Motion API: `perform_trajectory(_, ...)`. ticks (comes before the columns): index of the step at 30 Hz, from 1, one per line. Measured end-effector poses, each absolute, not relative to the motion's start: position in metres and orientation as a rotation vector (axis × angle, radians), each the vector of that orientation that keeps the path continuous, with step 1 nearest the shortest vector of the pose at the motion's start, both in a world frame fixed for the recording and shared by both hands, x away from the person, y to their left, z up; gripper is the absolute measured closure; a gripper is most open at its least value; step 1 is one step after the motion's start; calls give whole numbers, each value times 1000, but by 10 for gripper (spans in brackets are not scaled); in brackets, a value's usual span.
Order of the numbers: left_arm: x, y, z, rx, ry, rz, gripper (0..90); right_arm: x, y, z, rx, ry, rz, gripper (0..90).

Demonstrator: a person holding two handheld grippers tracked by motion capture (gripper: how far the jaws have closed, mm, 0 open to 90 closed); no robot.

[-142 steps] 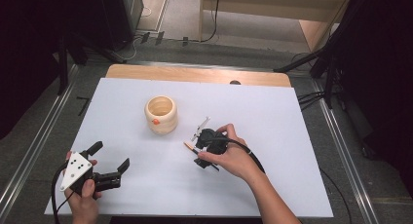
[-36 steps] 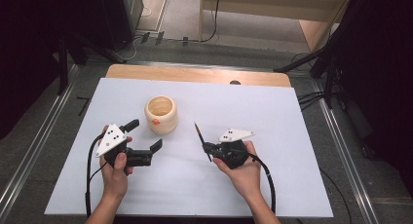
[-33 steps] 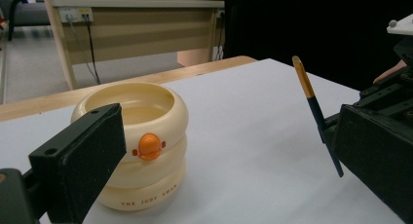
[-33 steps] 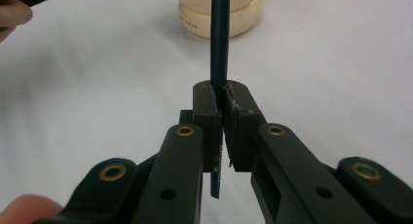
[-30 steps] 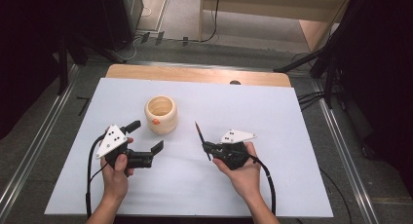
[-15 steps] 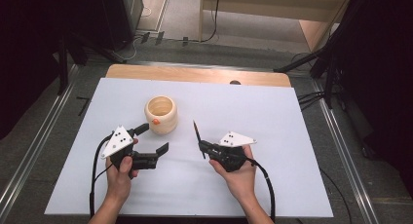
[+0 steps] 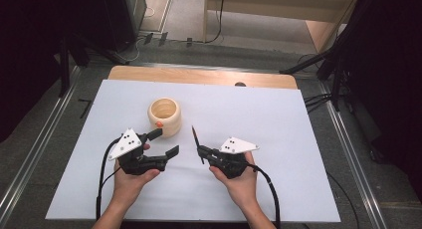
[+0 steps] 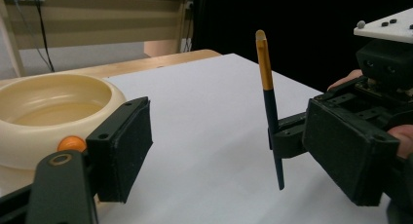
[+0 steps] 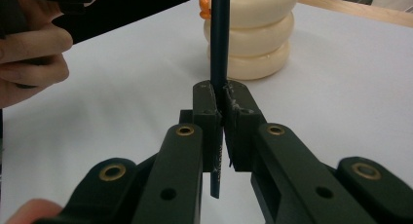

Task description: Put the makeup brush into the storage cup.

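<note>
A dark pencil [image 7: 197, 144] with an orange upper section was held clamped between the closed fingers of the right gripper [image 7: 203, 153]. In the right gripper view, the pencil [image 9: 217, 53] was gripped near its lower end, with a short length projecting below the fingers [image 9: 239, 131]. In the left gripper view, the pencil [image 8: 269, 107] was seen standing nearly upright, slightly tilted, its lower tip raised above the white table [image 7: 278, 119].

The left gripper [image 7: 164, 143] was held with its fingers [image 8: 124, 148] wide apart and nothing was gripped between them. It was positioned near the right gripper, and the pencil was seen ahead of its opening, not between the fingers.

A cream-coloured ribbed cup [image 7: 163, 116] was located on the table, just beyond the left gripper and to the left of the pencil. A small orange object [image 7: 158, 124] was seen at the near side of the cup; its exact nature could not be determined. In the right gripper view, the cup [image 9: 251, 34] was seen behind the pencil, apart from it.

Each gripper was held by one hand of the person, with both hands [image 7: 242, 181] resting low over the near part of the table.
</note>
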State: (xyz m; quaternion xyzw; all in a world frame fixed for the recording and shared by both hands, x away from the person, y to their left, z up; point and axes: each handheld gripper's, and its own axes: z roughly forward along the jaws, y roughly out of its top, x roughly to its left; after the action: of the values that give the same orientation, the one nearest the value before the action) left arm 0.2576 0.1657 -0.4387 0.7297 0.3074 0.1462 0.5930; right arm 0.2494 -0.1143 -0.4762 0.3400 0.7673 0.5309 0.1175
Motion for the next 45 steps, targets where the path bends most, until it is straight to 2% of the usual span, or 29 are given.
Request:
perform_trajectory(16, 254, 153, -439, 1718, 681, 287, 372, 243, -99, -476, 941, 2269, 1589, 857)
perform_trajectory(28, 253, 153, -437, 1691, 682, 274, 438, 238, -90, -474, 899, 2279, 1623, 856)
perform_trajectory(37, 252, 152, -438, 1692, 664, 244, 563, 235, -85, -473, 873, 2272, 1647, 857)
perform_trajectory(45, 253, 151, -439, 1698, 662, 217, 606, 233, -82, -474, 858, 2271, 1653, 856)
